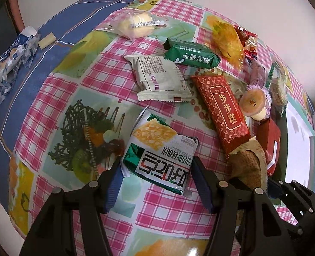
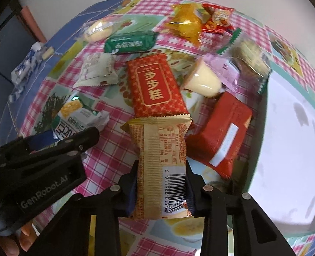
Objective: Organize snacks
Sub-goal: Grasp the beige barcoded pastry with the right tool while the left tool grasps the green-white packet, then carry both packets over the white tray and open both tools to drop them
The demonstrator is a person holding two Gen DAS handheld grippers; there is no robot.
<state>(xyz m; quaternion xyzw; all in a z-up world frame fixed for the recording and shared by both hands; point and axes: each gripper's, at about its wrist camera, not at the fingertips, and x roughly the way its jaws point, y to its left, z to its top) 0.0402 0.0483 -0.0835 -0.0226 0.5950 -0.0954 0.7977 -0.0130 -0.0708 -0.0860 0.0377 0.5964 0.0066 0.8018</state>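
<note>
Snacks lie scattered on a checked tablecloth (image 1: pixel 51 106). My left gripper (image 1: pixel 157 183) is open, its blue pads either side of a green-and-white cracker packet (image 1: pixel 159 155) that lies on the cloth. My right gripper (image 2: pixel 160 194) is shut on a tan barcode-printed snack packet (image 2: pixel 159 162) and holds it above the cloth; that packet also shows in the left wrist view (image 1: pixel 249 164). A long red packet (image 1: pixel 221 113) lies just beyond, also in the right wrist view (image 2: pixel 155 85). The left gripper body shows in the right wrist view (image 2: pixel 40 160).
Further back lie a white packet (image 1: pixel 159 79), a green packet (image 1: pixel 191 53), a wrapped bun (image 1: pixel 136 24), a yellow packet (image 1: pixel 227 38), a pudding cup (image 2: pixel 204 81) and a red box-shaped packet (image 2: pixel 223 132). A white tray (image 2: pixel 294 149) is at right. A blue-white wrapper (image 1: pixel 12 57) lies far left.
</note>
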